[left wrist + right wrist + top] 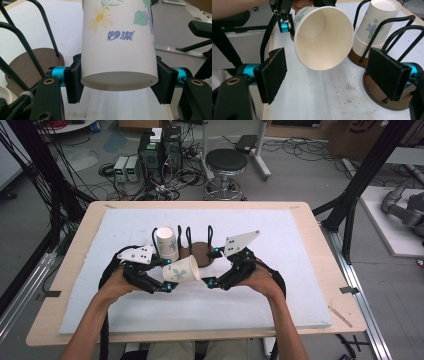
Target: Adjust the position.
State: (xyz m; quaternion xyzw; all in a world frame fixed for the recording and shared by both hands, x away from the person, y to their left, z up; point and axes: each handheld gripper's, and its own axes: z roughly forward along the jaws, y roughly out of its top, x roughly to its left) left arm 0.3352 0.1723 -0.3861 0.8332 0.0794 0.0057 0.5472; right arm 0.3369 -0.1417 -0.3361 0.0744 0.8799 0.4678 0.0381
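The left gripper [167,282] is gripping a paper cup [182,270] sideways, its mouth facing the open right gripper [212,268], which is lining up to take it

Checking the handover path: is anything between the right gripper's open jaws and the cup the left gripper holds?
Nothing: in the right gripper view, bare white table lies between the right gripper and the cup.
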